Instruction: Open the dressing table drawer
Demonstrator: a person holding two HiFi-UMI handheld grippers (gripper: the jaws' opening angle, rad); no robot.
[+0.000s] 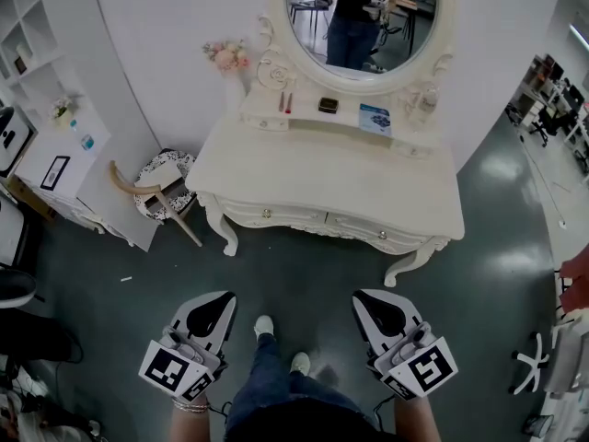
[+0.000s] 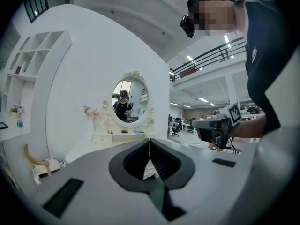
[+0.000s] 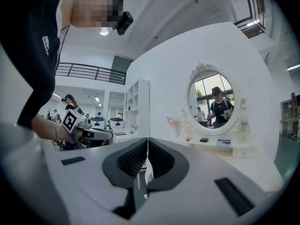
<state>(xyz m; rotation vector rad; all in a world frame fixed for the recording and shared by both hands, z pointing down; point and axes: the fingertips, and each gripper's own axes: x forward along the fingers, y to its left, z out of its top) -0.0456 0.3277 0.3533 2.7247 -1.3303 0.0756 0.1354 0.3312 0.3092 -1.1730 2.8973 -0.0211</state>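
- My left gripper (image 1: 217,300) (image 2: 149,146): fingers pressed together with nothing between them, pointing level at the table (image 1: 331,178).
- My right gripper (image 1: 370,302) (image 3: 147,149): fingers likewise closed on nothing, held level beside the left one and well apart from it.
- Both grippers hang over the dark floor (image 1: 304,274), short of the table's front and touching none of it.
- Left drawer (image 1: 269,215) and right drawer (image 1: 375,233): side by side in the table's front edge, each with a small knob, both pushed in flush.
- Mirror (image 1: 368,17): oval, upright at the back of the table; it reflects me standing with both grippers raised.
- Ledge (image 1: 313,113) below the mirror: carries a dark box (image 1: 328,105) and a blue card (image 1: 375,118).
- Flowers (image 1: 228,56): pink, at the ledge's left end.
- Chair (image 1: 161,187): on the floor, just left of the table.
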